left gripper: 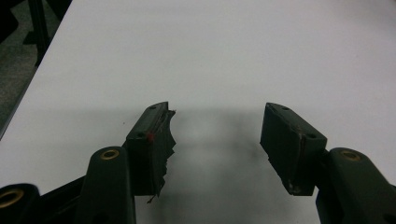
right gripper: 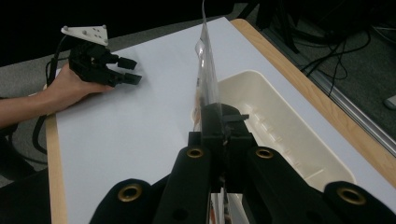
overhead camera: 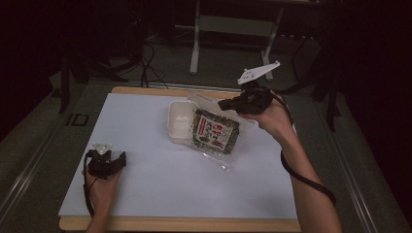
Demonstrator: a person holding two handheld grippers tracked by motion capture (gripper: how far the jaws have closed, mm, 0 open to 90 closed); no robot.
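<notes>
the right gripper (right gripper: 219, 135) jaws pinch the packet (overhead camera: 215, 130), light, floppy and slick, by its top seal over the tray (overhead camera: 179, 121); left gripper (left gripper: 217, 140) jaws open.

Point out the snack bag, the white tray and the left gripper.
snack bag (overhead camera: 216, 128): high view, on its printed label.
white tray (right gripper: 275, 121): right gripper view, on its bare inner floor.
left gripper (left gripper: 217, 135): left gripper view, midway between its open jaws.

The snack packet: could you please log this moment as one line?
right tongs: shut on snack packet | packet: over white tray | left tongs: open, empty
</notes>
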